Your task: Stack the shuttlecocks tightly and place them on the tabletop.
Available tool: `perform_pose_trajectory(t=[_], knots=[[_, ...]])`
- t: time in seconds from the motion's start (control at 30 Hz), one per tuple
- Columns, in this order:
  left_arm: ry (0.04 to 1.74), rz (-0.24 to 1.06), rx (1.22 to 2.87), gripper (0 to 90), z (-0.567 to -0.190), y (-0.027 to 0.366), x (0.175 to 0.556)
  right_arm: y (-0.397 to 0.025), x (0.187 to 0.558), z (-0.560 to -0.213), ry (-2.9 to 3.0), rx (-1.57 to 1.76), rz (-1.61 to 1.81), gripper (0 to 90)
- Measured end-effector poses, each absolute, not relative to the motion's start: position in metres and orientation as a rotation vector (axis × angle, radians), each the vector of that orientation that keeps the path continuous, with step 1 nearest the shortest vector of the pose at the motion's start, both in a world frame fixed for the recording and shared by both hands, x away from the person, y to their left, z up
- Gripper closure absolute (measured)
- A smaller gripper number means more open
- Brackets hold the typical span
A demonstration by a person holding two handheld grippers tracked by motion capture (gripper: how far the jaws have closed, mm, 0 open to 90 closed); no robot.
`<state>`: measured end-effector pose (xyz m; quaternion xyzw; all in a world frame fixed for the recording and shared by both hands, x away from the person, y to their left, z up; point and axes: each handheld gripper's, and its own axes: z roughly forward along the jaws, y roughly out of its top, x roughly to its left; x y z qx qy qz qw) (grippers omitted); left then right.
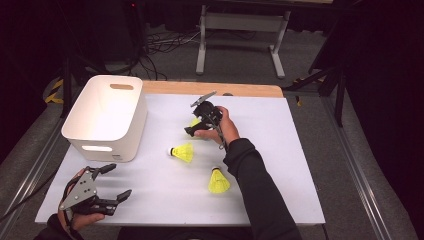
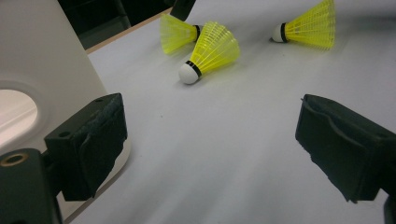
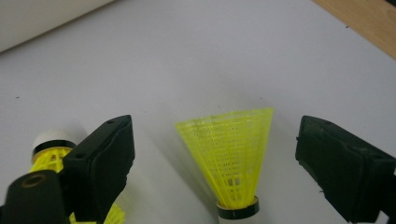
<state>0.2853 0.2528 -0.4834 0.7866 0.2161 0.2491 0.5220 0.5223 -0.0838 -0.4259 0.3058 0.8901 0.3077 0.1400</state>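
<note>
A white table [image 1: 280,165] filled the middle of the high view, with a strip of bare wood along its far edge. A white plastic bin [image 1: 106,116] with a handle slot stood at the upper left of the table.

The person's right arm, in a dark sleeve, reached up from the bottom centre of the high view. Its hand held the right gripper [image 1: 192,129] just above the centre of the frame. The jaws were spread wide, one on either side of a yellow shuttlecock [image 3: 231,154] without touching it. In the right gripper view this shuttlecock lay on the table in the lower middle of the frame, its white cap towards the camera.

The left gripper [image 1: 116,182] rested at the lower left of the high view, near the table's front edge and just in front of the bin. Its jaws were also spread apart, with nothing between them.

A second shuttlecock [image 1: 182,151] lay at the centre of the high view, just below the right gripper. A third shuttlecock [image 1: 218,181] lay lower and to the right, beside the dark sleeve.
</note>
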Motion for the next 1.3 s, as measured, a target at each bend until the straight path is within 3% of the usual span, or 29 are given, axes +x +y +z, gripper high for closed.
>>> perform_pose_trajectory(t=[0.3, 0.37, 0.43, 0.47, 0.57, 0.9, 1.3], knots=[[0.506, 0.589, 1.895, 9.8, -0.484, 0.252, 0.287, -0.07, 0.536, -0.445, 2.636, 0.864, 0.739, 22.4], [0.511, 0.579, 1.898, 10.0, -0.485, 0.25, 0.287, -0.069, 0.538, -0.447, 2.644, 0.867, 0.741, 31.8], [0.506, 0.58, 1.904, 10.0, -0.485, 0.251, 0.287, -0.069, 0.538, -0.447, 2.637, 0.865, 0.73, 33.3], [0.506, 0.577, 1.902, 9.9, -0.485, 0.251, 0.287, -0.068, 0.537, -0.446, 2.639, 0.843, 0.734, 39.8], [0.517, 0.57, 1.9, 9.9, -0.485, 0.252, 0.288, -0.067, 0.534, -0.443, 2.63, 0.838, 0.762, 46.4], [0.526, 0.565, 1.906, 10.1, -0.486, 0.253, 0.29, -0.077, 0.509, -0.418, 2.556, 0.793, 0.937, 49.4], [0.513, 0.564, 1.931, 10.6, -0.486, 0.247, 0.29, -0.126, 0.483, -0.427, 2.465, 0.871, 1.134, 48.6]])
